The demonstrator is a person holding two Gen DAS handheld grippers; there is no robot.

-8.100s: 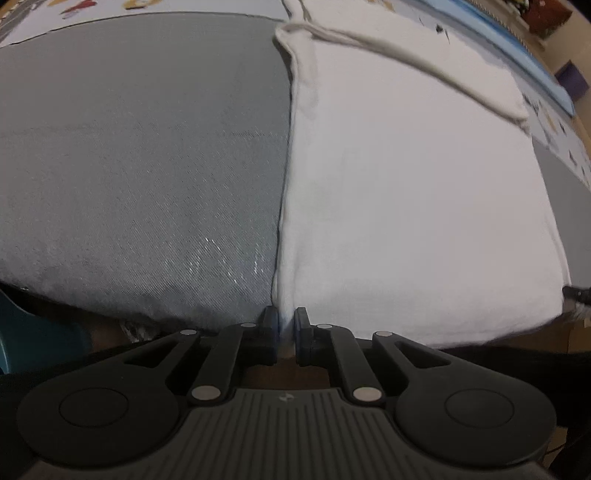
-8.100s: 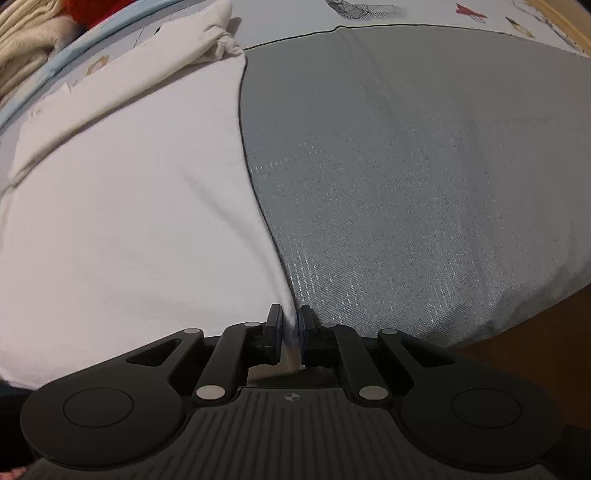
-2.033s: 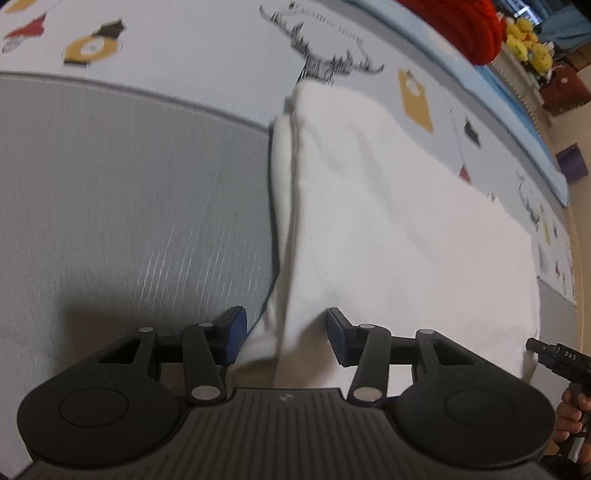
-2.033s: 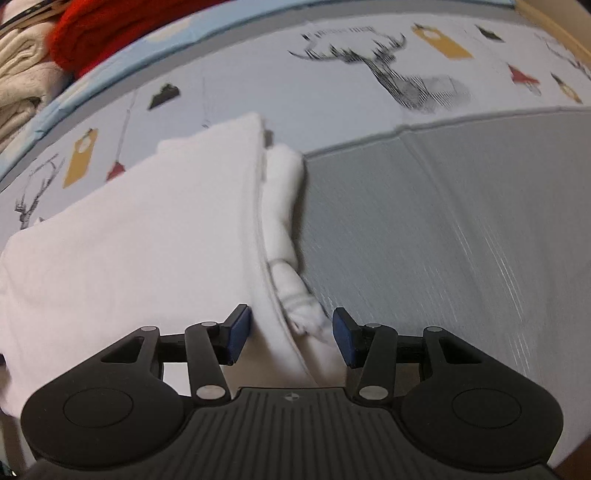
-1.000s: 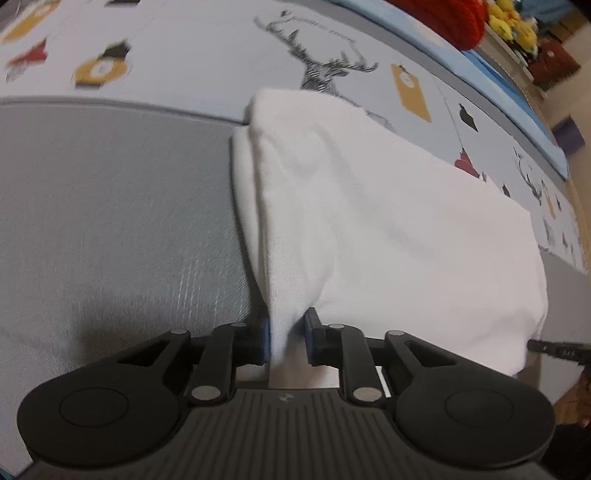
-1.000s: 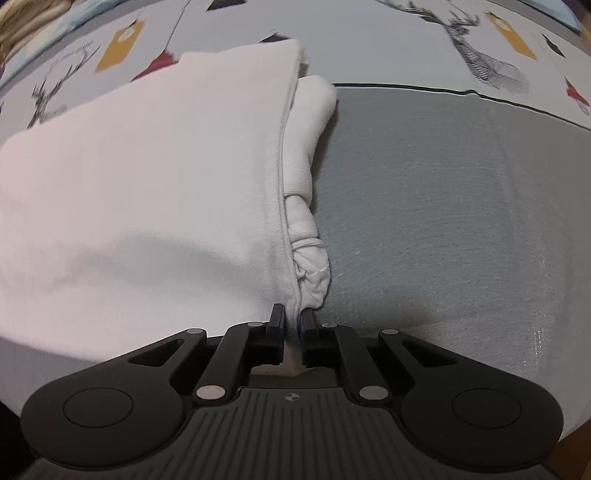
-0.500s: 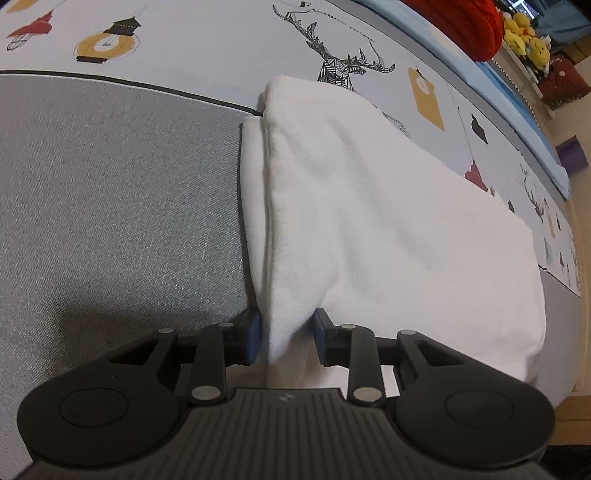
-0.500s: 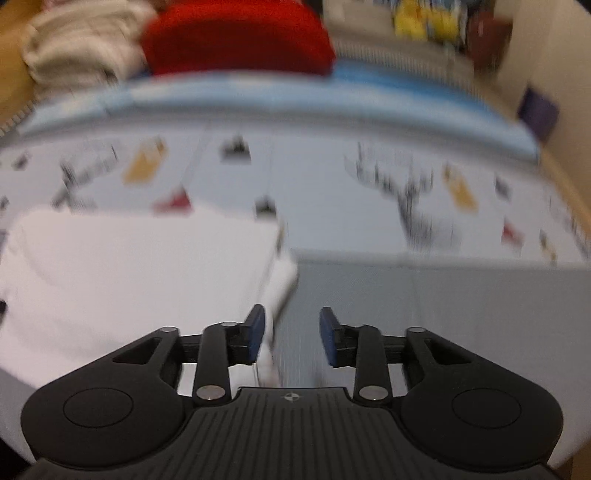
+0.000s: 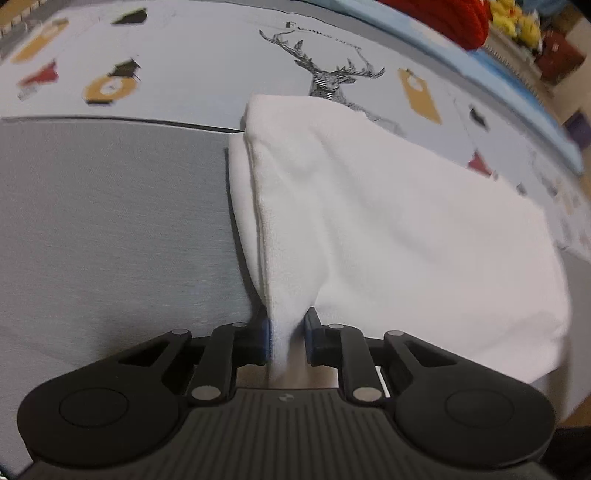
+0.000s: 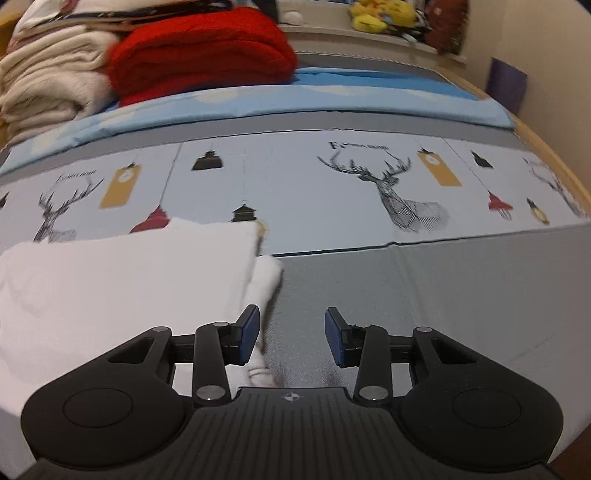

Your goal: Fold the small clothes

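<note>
1. White garment (image 9: 388, 221), folded into a flat packet, lies on the bed, straddling the seam between the grey cover (image 9: 110, 229) and the pale printed sheet (image 9: 192, 62).
2. Left wrist view: near corner of the garment is drawn up into a peak that runs between the fingers of the left gripper (image 9: 286, 338).
3. Left gripper jaws closing; cloth sits between them. Left pad touches the fabric; a narrow gap shows beside the right pad, so a firm pinch is not confirmed.
4. A second, lower layer of the garment shows as a strip along its left edge.
5. Right wrist view: right gripper (image 10: 291, 339) held above the grey cover, jaws spread and opening, nothing between them.
6. The garment's bunched, rolled edge (image 10: 264, 295) lies just beside and partly behind the right gripper's left finger; contact cannot be told.
7. Deer print (image 10: 399, 192) and lantern motifs on the sheet beyond the garment.
8. Far side of bed: blue blanket (image 10: 332, 96), red knit pile (image 10: 199, 51), cream folded textiles (image 10: 48, 88), yellow soft toys (image 10: 380, 14) on a ledge.
</note>
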